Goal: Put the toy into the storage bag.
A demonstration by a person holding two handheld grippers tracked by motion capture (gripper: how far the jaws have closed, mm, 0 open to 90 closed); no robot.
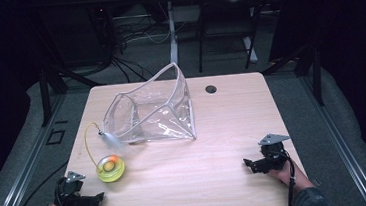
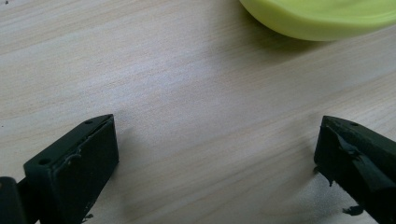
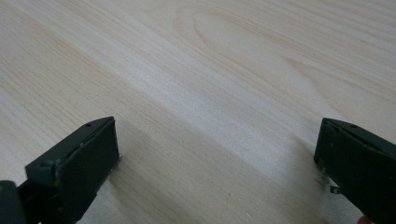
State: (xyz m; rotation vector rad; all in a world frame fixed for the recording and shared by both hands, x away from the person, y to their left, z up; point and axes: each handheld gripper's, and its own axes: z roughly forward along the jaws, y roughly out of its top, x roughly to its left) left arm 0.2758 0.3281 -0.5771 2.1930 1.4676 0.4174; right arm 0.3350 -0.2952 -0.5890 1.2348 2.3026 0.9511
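A clear plastic pouch [image 1: 154, 110] stands open near the table's middle, its mouth facing left. In front of it sits a round yellow-green toy [image 1: 110, 168] with an orange centre; a thin yellow wire [image 1: 88, 141] arcs up from it to a small feather [image 1: 111, 138]. My left gripper [image 1: 93, 198] rests at the front left edge, open, nothing between its jaws. The toy's yellow-green rim [image 2: 322, 18] lies just ahead of it. At the front right my right gripper [image 1: 249, 165] is open over bare wood, jaws wide apart.
The light wood table [image 1: 223, 129] has a round cable hole [image 1: 211, 89] at the back. Beyond the far edge stand dark chair and table legs and floor cables [image 1: 135, 37]. Metal rails run along both sides.
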